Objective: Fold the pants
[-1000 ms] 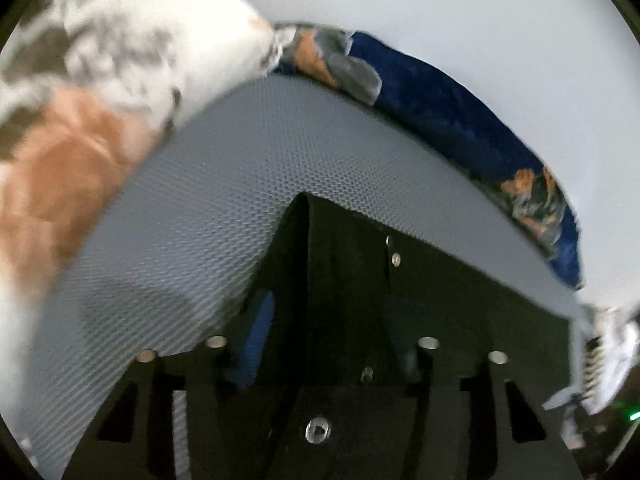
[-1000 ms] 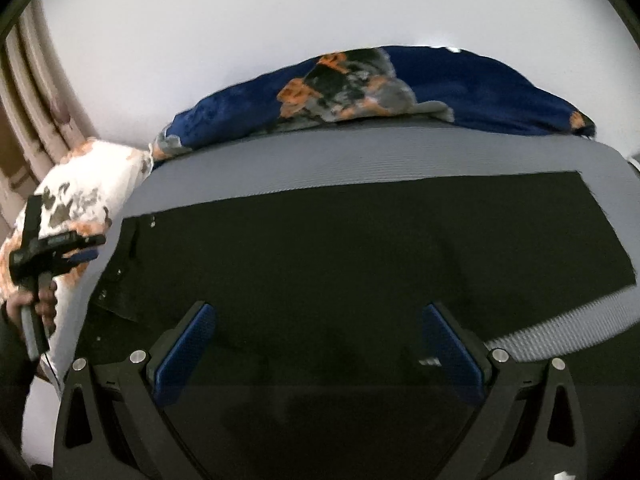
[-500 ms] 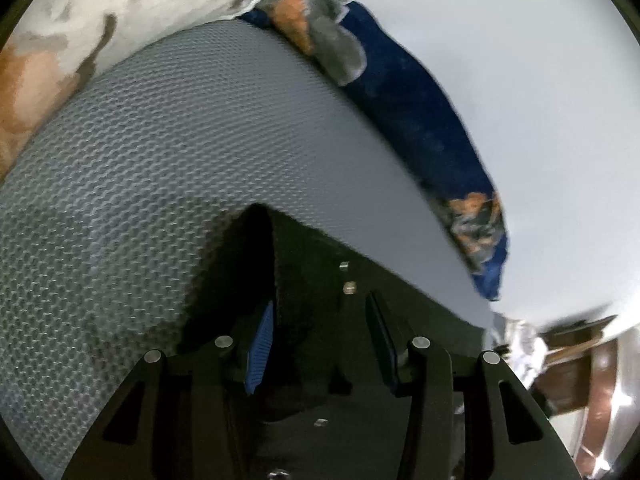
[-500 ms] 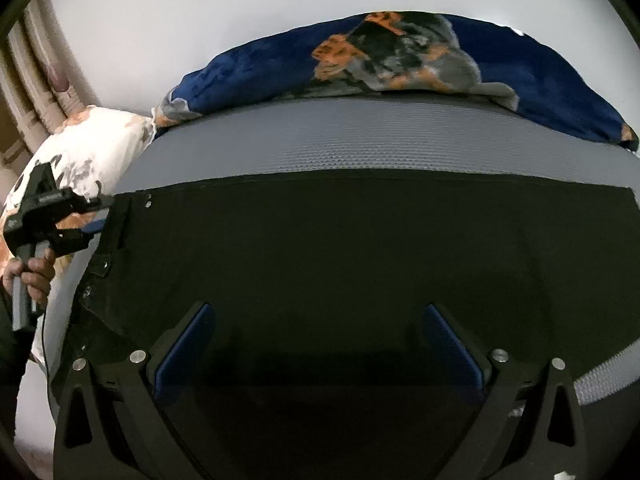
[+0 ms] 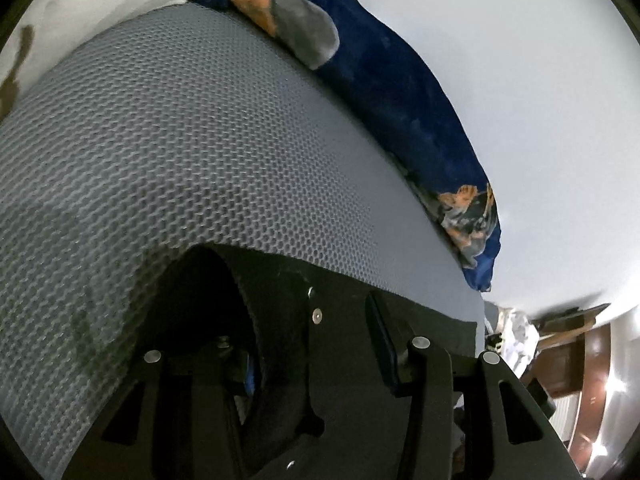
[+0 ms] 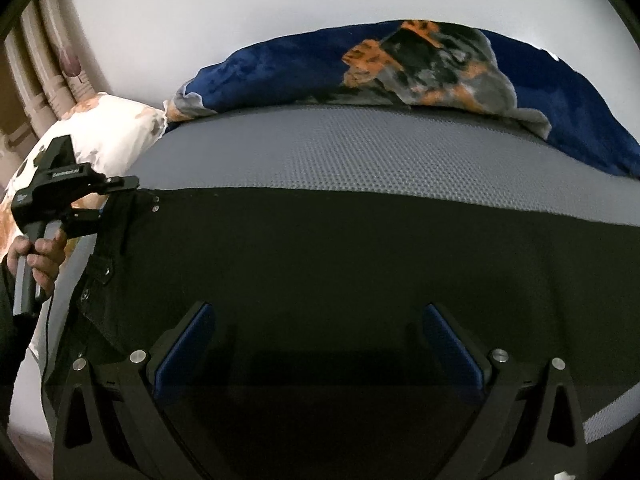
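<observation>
Right wrist view shows the black pants (image 6: 340,264) spread flat across the grey mesh bed (image 6: 340,152), apparently with no fold made yet, so all folding seems left. The right tongs (image 6: 316,344) hover spread wide above the cloth. The left tongs (image 5: 316,356) straddle the raised waistband corner with its 2 snaps; whether they pinch it, I cannot tell.

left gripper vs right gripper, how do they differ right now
The left gripper sits at the waistband corner of the black pants with fabric between its fingers; the right gripper hangs open over the middle, holding nothing. The left's fingers stand closer together than the right's. Both have blue pads.
</observation>
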A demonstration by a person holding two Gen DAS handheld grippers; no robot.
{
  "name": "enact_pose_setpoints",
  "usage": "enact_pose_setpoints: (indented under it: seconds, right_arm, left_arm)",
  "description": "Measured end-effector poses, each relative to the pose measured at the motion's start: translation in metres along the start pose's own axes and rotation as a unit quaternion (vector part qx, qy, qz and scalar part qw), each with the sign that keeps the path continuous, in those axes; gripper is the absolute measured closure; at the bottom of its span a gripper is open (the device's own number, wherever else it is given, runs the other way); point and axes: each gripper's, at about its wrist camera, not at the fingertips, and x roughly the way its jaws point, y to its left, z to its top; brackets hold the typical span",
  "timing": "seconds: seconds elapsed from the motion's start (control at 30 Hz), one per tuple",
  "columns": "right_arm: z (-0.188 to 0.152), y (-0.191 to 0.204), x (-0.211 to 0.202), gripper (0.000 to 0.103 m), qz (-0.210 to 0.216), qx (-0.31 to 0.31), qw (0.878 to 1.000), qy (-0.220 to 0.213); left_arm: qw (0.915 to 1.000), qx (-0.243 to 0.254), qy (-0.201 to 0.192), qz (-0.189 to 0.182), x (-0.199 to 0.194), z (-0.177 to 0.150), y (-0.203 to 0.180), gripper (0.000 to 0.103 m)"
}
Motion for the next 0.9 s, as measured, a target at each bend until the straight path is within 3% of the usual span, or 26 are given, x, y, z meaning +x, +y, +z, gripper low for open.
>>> enact_pose_setpoints:
  seconds: [0.23,0.4,0.43,0.63,0.9]
  right_arm:
    - [0.01,0.0,0.012,0.0,-0.006,-0.026,1.0,0.01]
    - [0.027,-0.002,0.019,0.0,-0.001,-0.075,0.997,0.017]
    - [0.032,-0.004,0.02,0.0,0.004,-0.083,0.996,0.017]
    - [0.057,-0.013,0.035,0.0,0.048,-0.133,0.989,0.038]
    - [0.095,-0.012,0.064,0.0,0.113,-0.248,0.957,0.098]
  left_arm:
    - [0.9989,-0.042,-0.014,-0.014,0.013,0.002,0.012,0.057]
    - [0.9989,-0.029,-0.035,-0.005,-0.008,-0.004,0.008,0.094]
    - [0.9988,-0.026,-0.04,-0.009,-0.014,-0.005,0.007,0.094]
    - [0.9971,0.031,-0.061,-0.034,-0.049,-0.023,-0.028,0.095]
    - [0.9849,0.155,-0.061,-0.049,-0.088,-0.053,-0.071,0.095]
